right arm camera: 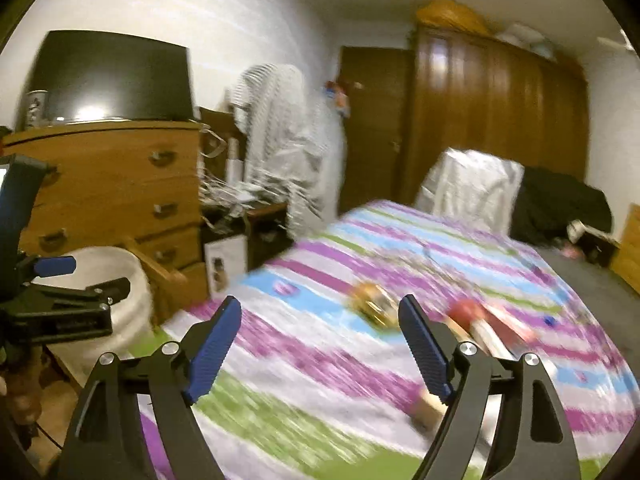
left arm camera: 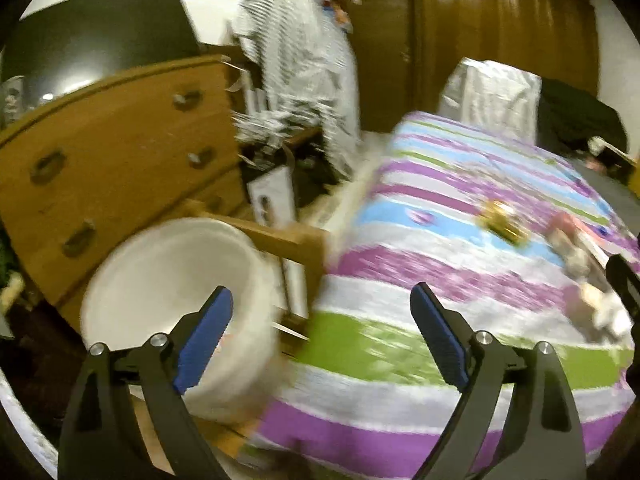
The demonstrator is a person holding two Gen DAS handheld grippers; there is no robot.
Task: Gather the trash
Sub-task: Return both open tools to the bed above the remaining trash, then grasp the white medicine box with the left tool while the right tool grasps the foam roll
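A white bucket (left arm camera: 172, 280) stands on a wooden chair beside the bed, under the left finger of my open left gripper (left arm camera: 322, 300), which holds nothing. On the striped bedspread (left arm camera: 400, 280) lie a crumpled gold wrapper (left arm camera: 502, 222), a red and white packet (left arm camera: 576, 248) and pale crumpled scraps (left arm camera: 604, 308). My right gripper (right arm camera: 320, 312) is open and empty above the bedspread (right arm camera: 320, 360). The gold wrapper (right arm camera: 374, 304) sits just beyond its fingertips, and the red packet (right arm camera: 480, 320) lies behind its right finger. The bucket (right arm camera: 120, 280) and my left gripper (right arm camera: 64, 276) show at the left edge.
A wooden dresser (left arm camera: 120, 152) with a dark screen (left arm camera: 100, 36) on top stands left of the bed. Striped clothes (left arm camera: 296, 72) hang over clutter by a brown wardrobe (left arm camera: 500, 40). White and black laundry (right arm camera: 500, 196) is piled at the bed's far end. Both views are motion-blurred.
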